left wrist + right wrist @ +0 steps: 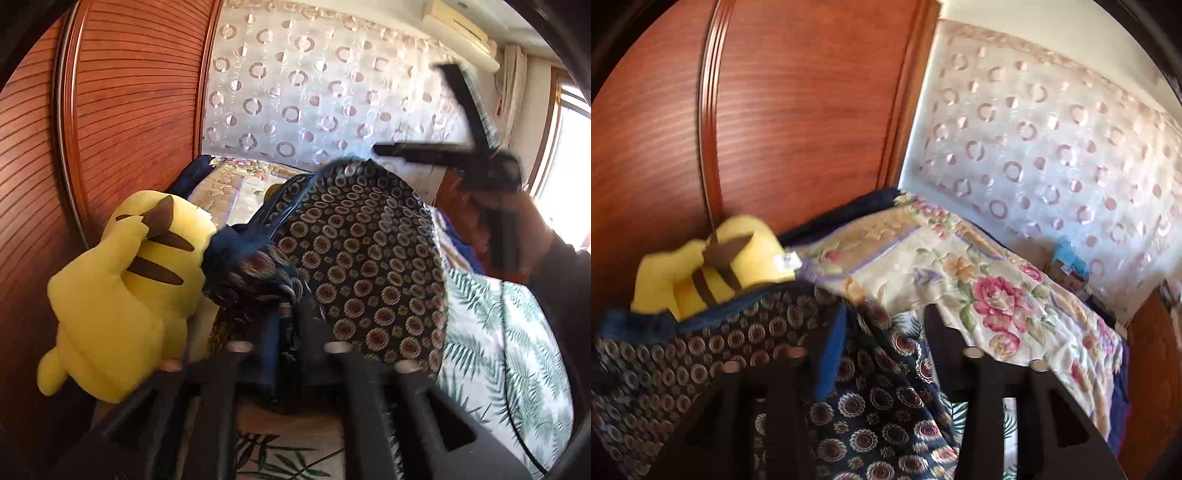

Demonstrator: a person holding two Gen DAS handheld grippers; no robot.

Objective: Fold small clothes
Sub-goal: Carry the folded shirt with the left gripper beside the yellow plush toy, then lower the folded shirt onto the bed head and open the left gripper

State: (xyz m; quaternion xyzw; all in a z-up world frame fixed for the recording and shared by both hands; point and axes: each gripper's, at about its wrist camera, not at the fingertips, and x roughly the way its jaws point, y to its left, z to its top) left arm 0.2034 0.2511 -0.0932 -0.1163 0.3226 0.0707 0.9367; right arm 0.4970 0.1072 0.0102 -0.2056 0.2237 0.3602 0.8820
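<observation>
While bunched dark-blue cloth with gold ring print [362, 258] lies between left gripper [286, 314] fingers, pads parted, grip unclear. Right gripper [413, 110] spread wide, holding nothing, above cloth draped over leaf-print bedsheet [517, 350]. Beyond: yellow plush toy with brown stripes [122, 280], floral quilt [960, 266], reddish wooden wardrobe [129, 92].
</observation>
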